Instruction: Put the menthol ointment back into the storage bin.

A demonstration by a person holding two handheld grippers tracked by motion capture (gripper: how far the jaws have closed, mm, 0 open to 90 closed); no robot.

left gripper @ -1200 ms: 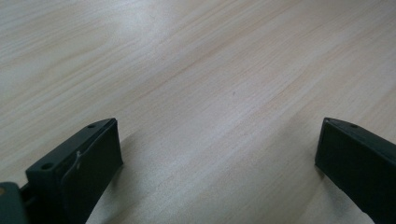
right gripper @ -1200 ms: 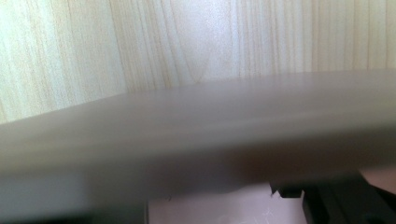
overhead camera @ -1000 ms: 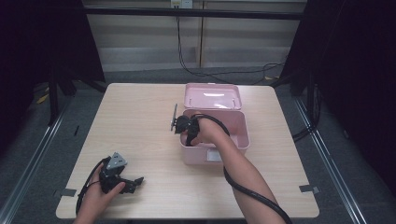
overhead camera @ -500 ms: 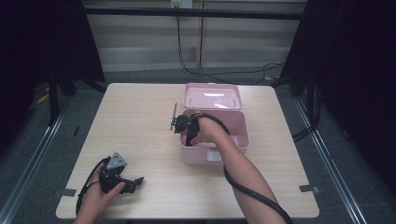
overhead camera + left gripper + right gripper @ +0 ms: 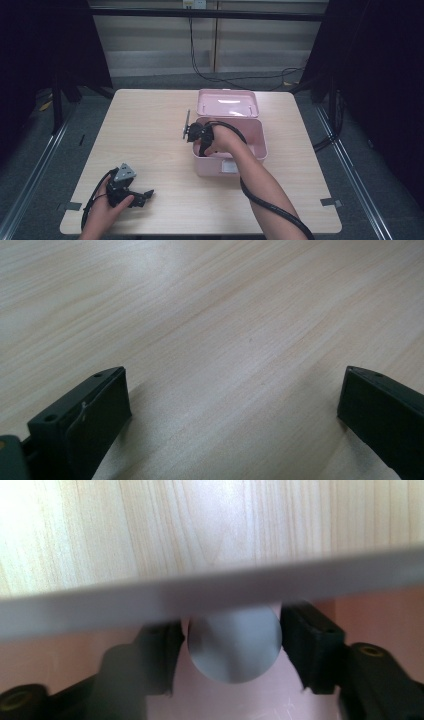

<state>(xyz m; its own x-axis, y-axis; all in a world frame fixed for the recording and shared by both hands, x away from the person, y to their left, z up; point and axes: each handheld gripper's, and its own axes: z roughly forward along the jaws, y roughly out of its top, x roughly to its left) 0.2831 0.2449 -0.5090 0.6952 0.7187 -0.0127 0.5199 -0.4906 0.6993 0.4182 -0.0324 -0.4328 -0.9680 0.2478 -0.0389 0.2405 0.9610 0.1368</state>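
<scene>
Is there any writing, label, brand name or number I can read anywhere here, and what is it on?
None can be read.
Pink box: a pale sticker on its front wall, too small and blurred to read.
Wall fixture above the table: no legible marking.
Both tool views show bare wood grain, black jaws and a plain grey round thing, with no lettering.

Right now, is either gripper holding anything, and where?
Left gripper: nothing. Right gripper: a grey round thing sits between just-opening fingers; grip cannot be told.
</scene>
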